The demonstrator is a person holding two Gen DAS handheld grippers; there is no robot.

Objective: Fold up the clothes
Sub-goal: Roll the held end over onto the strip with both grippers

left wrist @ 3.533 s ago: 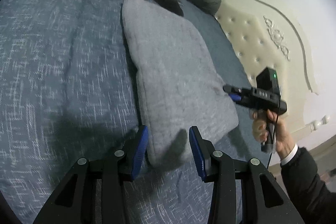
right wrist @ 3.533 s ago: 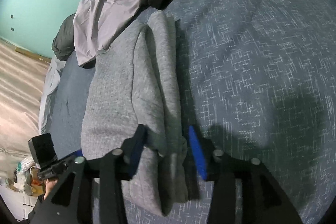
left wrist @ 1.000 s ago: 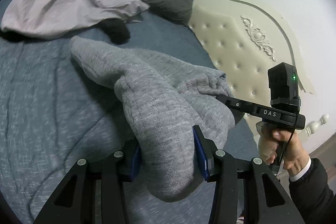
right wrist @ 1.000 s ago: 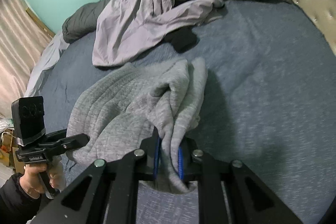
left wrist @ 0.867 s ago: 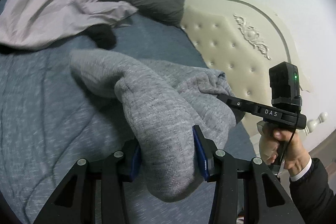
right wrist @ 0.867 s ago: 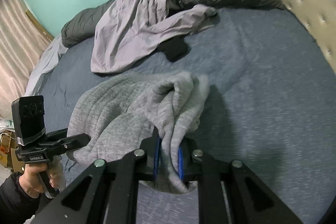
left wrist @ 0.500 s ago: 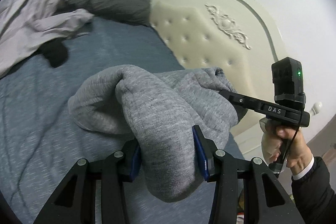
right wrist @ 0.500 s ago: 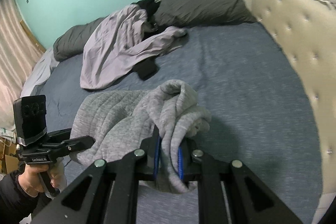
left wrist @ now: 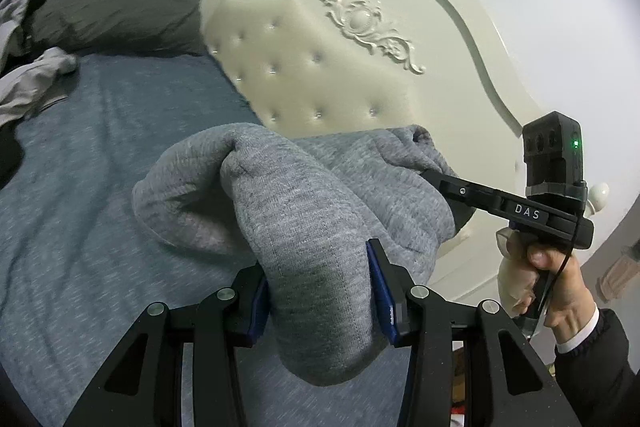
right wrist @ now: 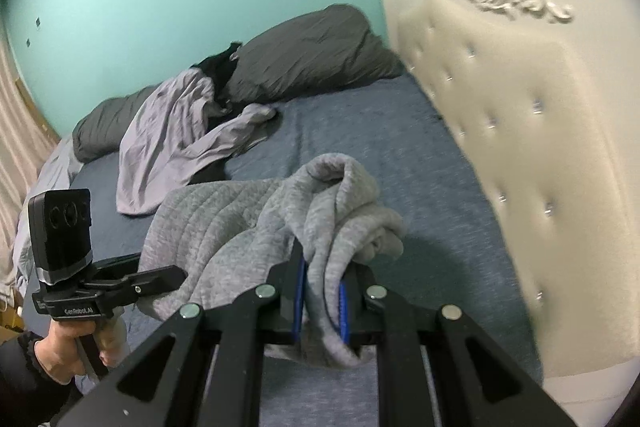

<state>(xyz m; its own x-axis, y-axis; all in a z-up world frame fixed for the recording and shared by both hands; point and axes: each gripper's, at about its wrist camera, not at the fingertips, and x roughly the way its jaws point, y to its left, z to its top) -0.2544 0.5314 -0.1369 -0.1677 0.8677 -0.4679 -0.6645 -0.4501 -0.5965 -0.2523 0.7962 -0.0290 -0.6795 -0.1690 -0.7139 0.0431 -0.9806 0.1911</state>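
Note:
A folded grey knit sweater hangs in the air above the blue bedspread, carried between both grippers. My left gripper is shut on a thick bundle of one end, the cloth bulging out below its blue pads. My right gripper is shut on the other end, a thinner bunch of cloth pinched between its pads. Each wrist view shows the other gripper: the right one with its tips buried in the sweater, the left one at the sweater's left edge. The sweater's underside is hidden.
A cream tufted headboard rises close on the right. Dark grey pillows lie along the teal wall. A rumpled lilac garment and a black cloth lie beyond the sweater. A person's hand and dark sleeve hold the right gripper.
Both grippers have lifted the sweater off the bedspread and carried it toward the headboard. The sweater has bunched up shorter and now hangs free. Both grips are unchanged.

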